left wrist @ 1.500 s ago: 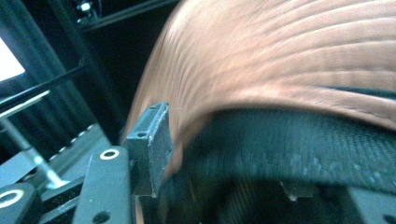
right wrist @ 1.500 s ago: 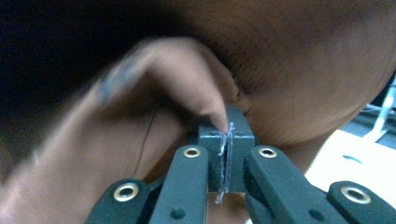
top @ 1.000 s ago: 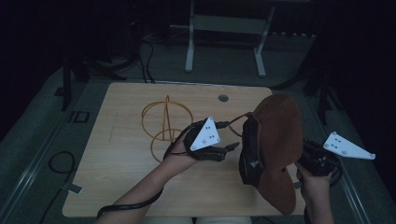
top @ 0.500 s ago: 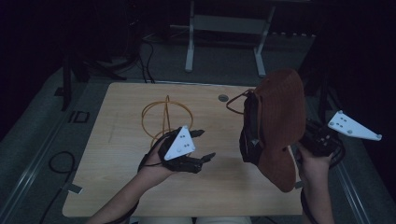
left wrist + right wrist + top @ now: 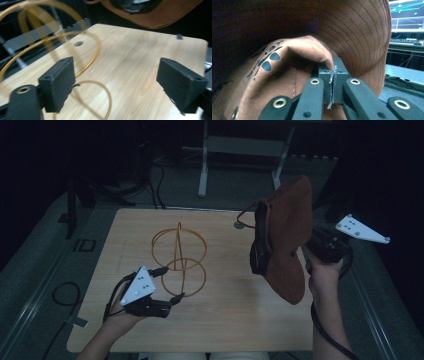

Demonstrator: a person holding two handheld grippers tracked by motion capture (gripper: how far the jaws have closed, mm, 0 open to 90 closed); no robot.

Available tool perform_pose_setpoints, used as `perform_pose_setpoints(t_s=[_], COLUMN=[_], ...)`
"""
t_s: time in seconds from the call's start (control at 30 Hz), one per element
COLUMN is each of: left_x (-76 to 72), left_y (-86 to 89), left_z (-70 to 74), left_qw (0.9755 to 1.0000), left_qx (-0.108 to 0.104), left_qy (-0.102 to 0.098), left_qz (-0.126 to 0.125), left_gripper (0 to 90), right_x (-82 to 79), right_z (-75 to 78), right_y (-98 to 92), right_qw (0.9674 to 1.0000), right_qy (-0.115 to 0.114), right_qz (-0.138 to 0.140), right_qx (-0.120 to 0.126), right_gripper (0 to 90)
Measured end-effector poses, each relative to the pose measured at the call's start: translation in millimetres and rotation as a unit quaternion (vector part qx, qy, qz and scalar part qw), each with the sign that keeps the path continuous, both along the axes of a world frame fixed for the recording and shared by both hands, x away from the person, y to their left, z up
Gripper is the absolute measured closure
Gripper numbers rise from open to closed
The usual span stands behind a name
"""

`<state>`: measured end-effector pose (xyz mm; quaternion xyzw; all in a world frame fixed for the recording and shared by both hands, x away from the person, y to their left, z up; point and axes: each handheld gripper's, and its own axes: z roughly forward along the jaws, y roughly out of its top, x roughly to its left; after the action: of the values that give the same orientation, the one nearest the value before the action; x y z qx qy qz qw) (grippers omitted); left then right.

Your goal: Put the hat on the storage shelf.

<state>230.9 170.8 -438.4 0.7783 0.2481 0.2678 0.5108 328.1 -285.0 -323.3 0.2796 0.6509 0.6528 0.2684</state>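
Dark floor and cables ring a pale wooden desk (image 5: 235, 315), and the person's forearms come in over its near edge. Nearest, by the near left corner, the left hand-held gripper (image 5: 172, 301) hovers low over the wood, its jaws having just been opening; in the left gripper view they stand wide apart with nothing between them (only bare desk grain and gold wire behind). Just beyond its tips, about the middle of the desk, stands a gold wire stand (image 5: 178, 260) made of crossing hoops, one low hoop close to the fingertips but apart from them. Off the right edge, the right hand-held gripper (image 5: 306, 246) is lifted above the desk, its jaws pinched tight on a fold of a brown hat (image 5: 287, 227), which hangs tilted in the air with its brim drooping. At the far edge, a small round hole (image 5: 239, 225) sits in the desk.
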Motion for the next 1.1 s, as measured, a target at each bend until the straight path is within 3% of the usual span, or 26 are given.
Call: perform_pose_setpoints(t_s=[0.1, 0.27, 0.43, 0.6, 0.77, 1.1], left_x=[-1.3, -3.0, -5.3, -7.1, -14.0, -22.0], left_y=[18.3, 42.9, 62.0, 76.0, 89.2, 105.7], left_z=[-14.1, -43.6, -75.4, -102.4, -109.3, -116.8], left_qw=[0.9993, 0.9946, 0.9899, 0.9847, 0.9809, 0.9775], left_qx=[0.000, -0.005, -0.031, -0.021, -0.028, -0.033], left_qy=[-0.002, 0.010, 0.017, 0.027, 0.030, 0.034], left_qz=[0.038, 0.104, 0.137, 0.171, 0.190, 0.205], left_gripper=[8.6, 2.8, 2.6, 2.6, 2.6, 2.7], right_x=[11.9, 29.1, 42.9, 53.8, 61.0, 68.0], right_z=[0.5, 0.0, 2.4, 8.4, 15.0, 22.0], right_y=[9.7, 28.8, 49.4, 74.4, 103.8, 164.1], right_qw=[0.9999, 0.9998, 0.9995, 0.9991, 0.9978, 0.9929], right_qy=[0.008, 0.017, 0.021, 0.022, 0.017, 0.025], right_qz=[-0.001, 0.001, 0.009, 0.021, 0.036, 0.085], right_qx=[-0.006, -0.014, -0.020, -0.029, -0.052, -0.080], right_gripper=[88.5, 88.5, 88.5, 88.5, 88.5, 88.4])
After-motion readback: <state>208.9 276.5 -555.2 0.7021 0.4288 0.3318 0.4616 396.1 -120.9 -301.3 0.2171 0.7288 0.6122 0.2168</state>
